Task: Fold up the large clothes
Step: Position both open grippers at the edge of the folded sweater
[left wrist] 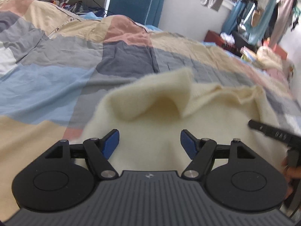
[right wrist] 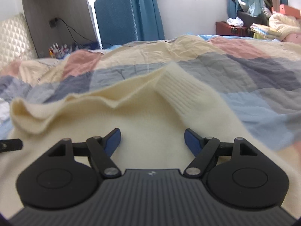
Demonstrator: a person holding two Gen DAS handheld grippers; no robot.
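A cream knitted sweater [left wrist: 150,128] lies rumpled on the bed. In the left wrist view a fold of it stands up like a hood ahead of my left gripper [left wrist: 150,141], which hovers over the cloth, open, nothing between its blue pads. In the right wrist view the sweater [right wrist: 146,116] spreads below my right gripper [right wrist: 152,140], also open and empty. A ribbed cuff of a sleeve [right wrist: 178,84] lies just beyond it, to the right. The tip of the other gripper shows at each view's edge: a black finger [left wrist: 270,131] on the right and a black finger [right wrist: 11,145] on the left.
The bed carries a patchwork quilt [left wrist: 75,56] in blue, grey, pink and beige. A quilted headboard [right wrist: 13,37] and a shelf with small bottles [right wrist: 58,50] stand at the left. A blue chair [right wrist: 114,17], curtains, hanging clothes and piles of fabric [right wrist: 278,26] fill the far side.
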